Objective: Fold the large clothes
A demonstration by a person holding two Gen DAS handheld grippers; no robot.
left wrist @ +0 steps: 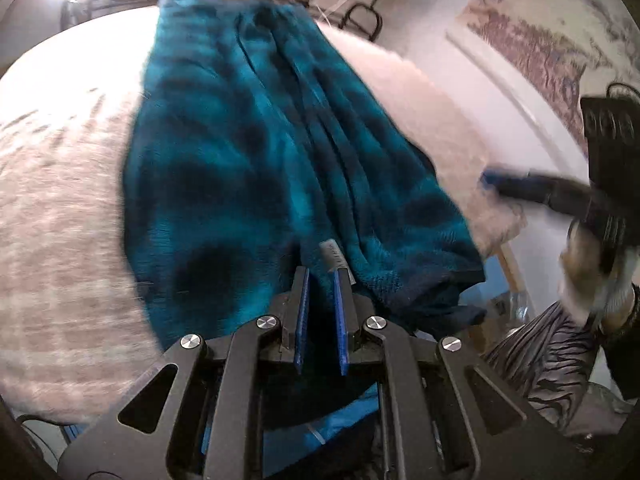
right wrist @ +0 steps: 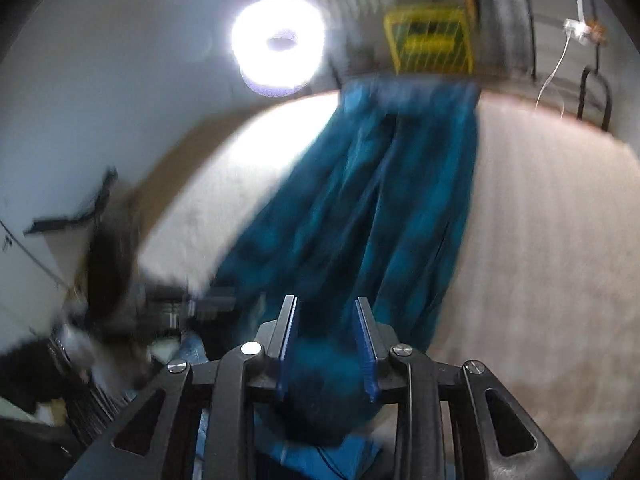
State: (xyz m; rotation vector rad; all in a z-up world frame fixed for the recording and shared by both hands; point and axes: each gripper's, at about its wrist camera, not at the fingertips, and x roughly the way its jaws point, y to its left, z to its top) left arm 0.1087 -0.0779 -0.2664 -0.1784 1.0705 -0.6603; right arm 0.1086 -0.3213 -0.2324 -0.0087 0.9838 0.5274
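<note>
A large teal garment with dark blotches lies stretched lengthwise across a pale fuzzy table cover. Its near end hangs over the table's front edge. My left gripper has its fingers slightly apart with the garment's near hem bunched between them; a grey label sticks up by the right pad. In the right wrist view the same garment runs away from me, and my right gripper holds a bunched fold of it between its fingers. The right gripper also shows in the left wrist view, off to the right.
A yellow crate stands beyond the table's far end. A bright ring lamp glares at the back. A patterned wall hanging is at the right. The person's striped clothing is at the lower right. A black metal frame stands far right.
</note>
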